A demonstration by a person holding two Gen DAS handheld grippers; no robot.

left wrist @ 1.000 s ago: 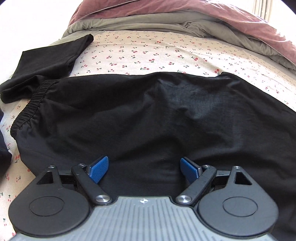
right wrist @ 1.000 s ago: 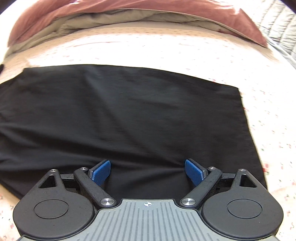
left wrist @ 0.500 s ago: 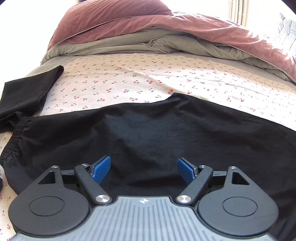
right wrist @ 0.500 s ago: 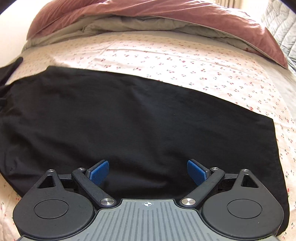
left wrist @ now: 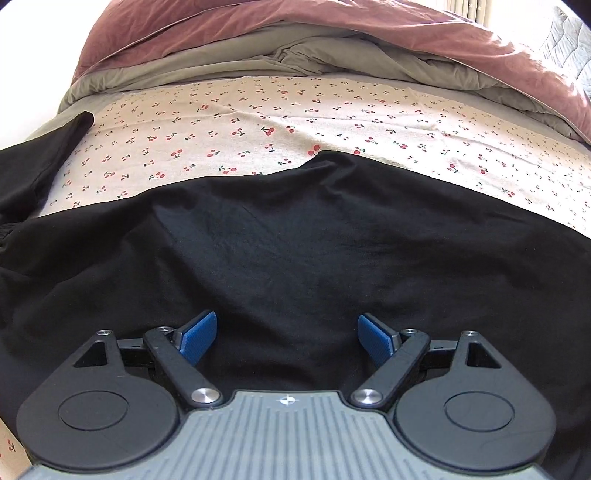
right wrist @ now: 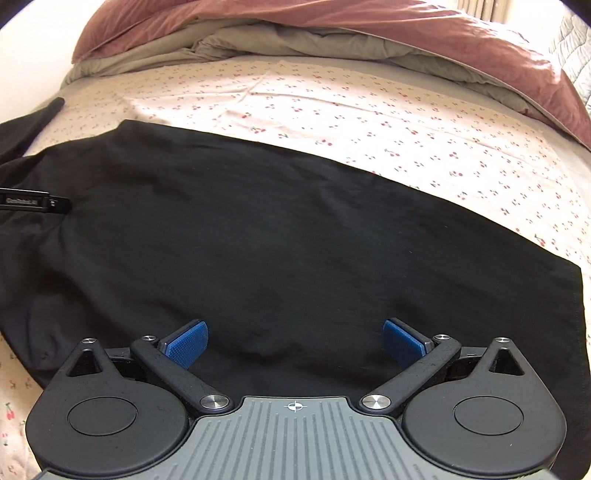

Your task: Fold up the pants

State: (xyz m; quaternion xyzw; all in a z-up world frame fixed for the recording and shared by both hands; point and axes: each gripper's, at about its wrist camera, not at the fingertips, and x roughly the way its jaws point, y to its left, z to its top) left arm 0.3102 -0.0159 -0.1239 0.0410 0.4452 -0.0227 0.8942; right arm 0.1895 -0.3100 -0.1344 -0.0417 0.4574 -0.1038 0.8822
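Black pants (left wrist: 295, 251) are lying flat across the cherry-print sheet (left wrist: 258, 125), filling the middle of both frames (hem edge at right in the right view). Left gripper (left wrist: 287, 334) is hovering over the cloth, jaws spread, nothing between them. Right gripper (right wrist: 295, 341) jaws have just been opening, gripping nothing. Duvet (right wrist: 332, 22) is bunching along the top.

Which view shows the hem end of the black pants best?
The right wrist view: the hem edge of the black pants lies fully in sight on the cherry-print sheet, stitching visible. The left wrist view shows only the pants' middle; the fabric runs off the right edge, hem unseen.
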